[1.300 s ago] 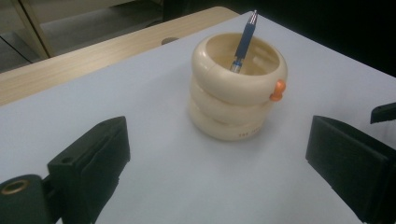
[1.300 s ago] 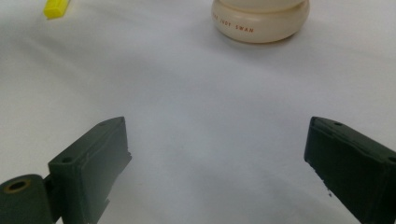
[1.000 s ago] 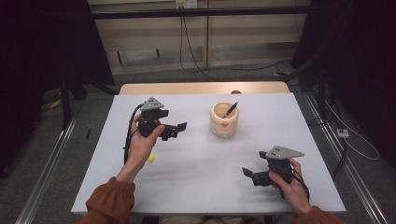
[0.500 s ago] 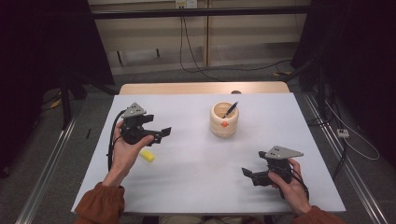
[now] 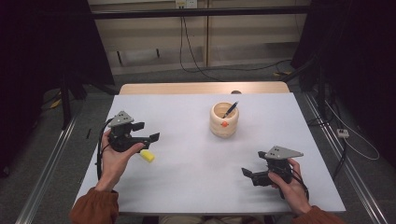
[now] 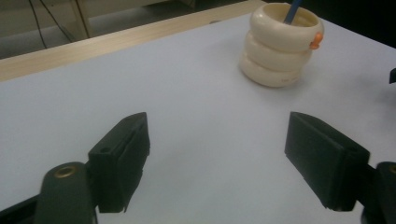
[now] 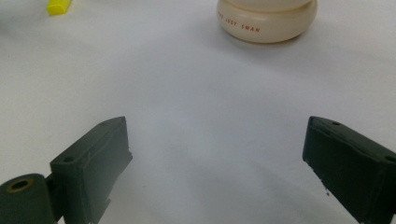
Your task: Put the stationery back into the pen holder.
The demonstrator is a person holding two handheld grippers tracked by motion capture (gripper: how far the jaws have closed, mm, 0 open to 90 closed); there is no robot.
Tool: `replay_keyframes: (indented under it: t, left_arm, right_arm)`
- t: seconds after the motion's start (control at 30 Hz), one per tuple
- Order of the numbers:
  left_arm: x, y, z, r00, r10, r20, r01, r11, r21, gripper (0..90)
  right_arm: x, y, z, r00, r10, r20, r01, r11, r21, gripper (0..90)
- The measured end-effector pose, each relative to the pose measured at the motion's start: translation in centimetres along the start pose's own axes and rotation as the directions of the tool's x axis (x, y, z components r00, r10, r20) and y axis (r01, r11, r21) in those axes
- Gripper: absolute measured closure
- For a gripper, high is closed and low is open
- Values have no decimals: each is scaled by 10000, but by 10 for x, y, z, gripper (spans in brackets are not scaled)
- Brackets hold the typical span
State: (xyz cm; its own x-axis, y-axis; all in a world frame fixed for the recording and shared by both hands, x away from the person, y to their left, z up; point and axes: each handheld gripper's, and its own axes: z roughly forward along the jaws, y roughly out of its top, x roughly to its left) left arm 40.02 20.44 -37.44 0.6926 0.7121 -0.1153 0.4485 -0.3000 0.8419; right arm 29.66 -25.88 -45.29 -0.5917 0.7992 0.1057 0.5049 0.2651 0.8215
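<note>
From the high view, a smooth white worktop [image 5: 196,177] carries a cream holder [image 5: 224,120] built of three rounded stacked rings, with a dark pen [image 5: 230,109] leaning out of its mouth. A small yellow block [image 5: 147,156] lies at the left side of the worktop, just beside the left hand-held gripper [image 5: 148,133] and a little nearer the person than its jaws. That gripper is released, jaws spread and pointing right toward the holder. The right hand-held gripper [image 5: 248,175] sits low at the near right, well apart from the block, jaws pointing left.

In the left gripper view, two matte black, blocky jaws stand wide apart with nothing between them; the ringed holder [image 6: 279,45] stands ahead to the right, glossy, with a small orange knob.

In the right gripper view, the jaws are likewise released and empty. The yellow block [image 7: 59,6] lies far ahead at the upper left, and the holder's base [image 7: 266,21] bears small red lettering.
</note>
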Motion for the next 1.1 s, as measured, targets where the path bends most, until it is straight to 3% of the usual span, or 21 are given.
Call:
replay_keyframes:
  t: [0.6, 0.73, 0.87, 1.1]
  left_arm:
    - [16, -9, -3, 9987, -498, -91, 501, 9977, 463, 416]
    - [17, -9, -5, 9992, -331, -218, 344, 9974, 638, 470]
    - [17, -10, -6, 9994, -76, -333, 100, 9973, 727, 564]
    - [17, -15, -4, 9998, 3, -211, 21, 9931, 1172, 772]
  right_arm:
    - [0, 0, 1, 10000, -44, -35, 45, 10000, 35, 70]
    - [0, 0, 1, 10000, -47, -47, 48, 10000, 51, 70]
    - [0, 0, 1, 10000, -49, -54, 50, 10000, 62, 71]
    - [0, 0, 1, 10000, -47, -42, 47, 10000, 41, 70]
